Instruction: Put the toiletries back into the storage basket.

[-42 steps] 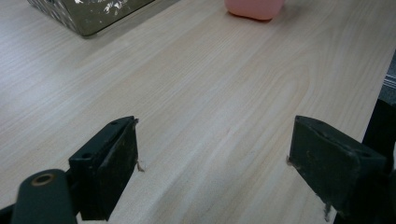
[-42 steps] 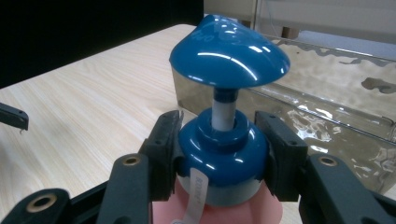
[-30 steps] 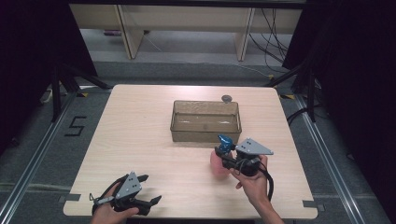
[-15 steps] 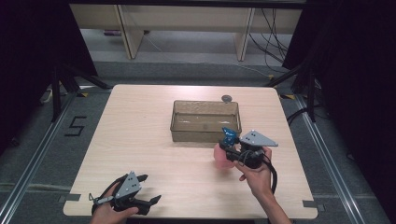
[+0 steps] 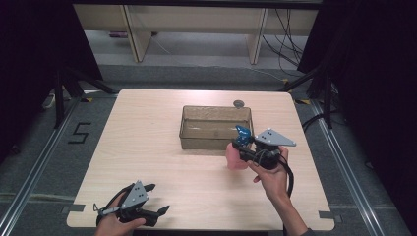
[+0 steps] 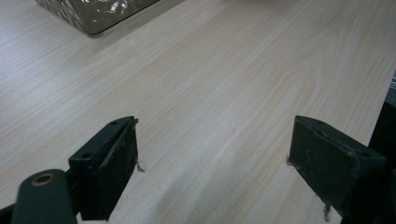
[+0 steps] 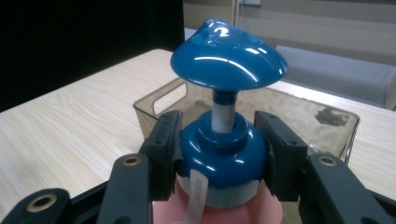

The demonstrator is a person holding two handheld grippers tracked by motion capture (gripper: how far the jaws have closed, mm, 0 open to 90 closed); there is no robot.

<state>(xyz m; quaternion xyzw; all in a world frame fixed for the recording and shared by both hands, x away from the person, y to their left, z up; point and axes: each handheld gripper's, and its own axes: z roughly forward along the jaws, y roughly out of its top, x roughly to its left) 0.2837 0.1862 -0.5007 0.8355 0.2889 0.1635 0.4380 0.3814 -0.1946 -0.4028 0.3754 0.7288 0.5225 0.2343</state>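
At the left, near the front edge of the pale wooden table (image 5: 147,147), my left gripper (image 5: 156,199) rests low in my left hand (image 5: 115,223). Its two black jaws are spread wide apart, and in the left gripper view I see only bare wood between them, so it holds nothing.

Further to the right, in the middle of the table, stands the clear brownish plastic bin (image 5: 216,129), a rectangular box with handle cut-outs. I see nothing lying inside it. Just behind its far rim lies a small dark round thing (image 5: 239,103); I cannot tell what it is.

At the right, my right gripper (image 5: 241,150) pinches the pink pump bottle with the blue dispenser head (image 5: 237,152). In the right gripper view the jaws press on both sides of the blue collar (image 7: 223,156), under the wide blue pump head (image 7: 228,56). The bottle is upright, just in front of the bin's near right corner, and I cannot tell if its bottom touches the table or is lifted a little.

I judge that the step in hand is carrying the bottle to the bin. The next move calls for lifting it above the near wall, keeping it upright so that the collar does not slip, then lowering it inside and opening the jaws. The left gripper has no part to do now.
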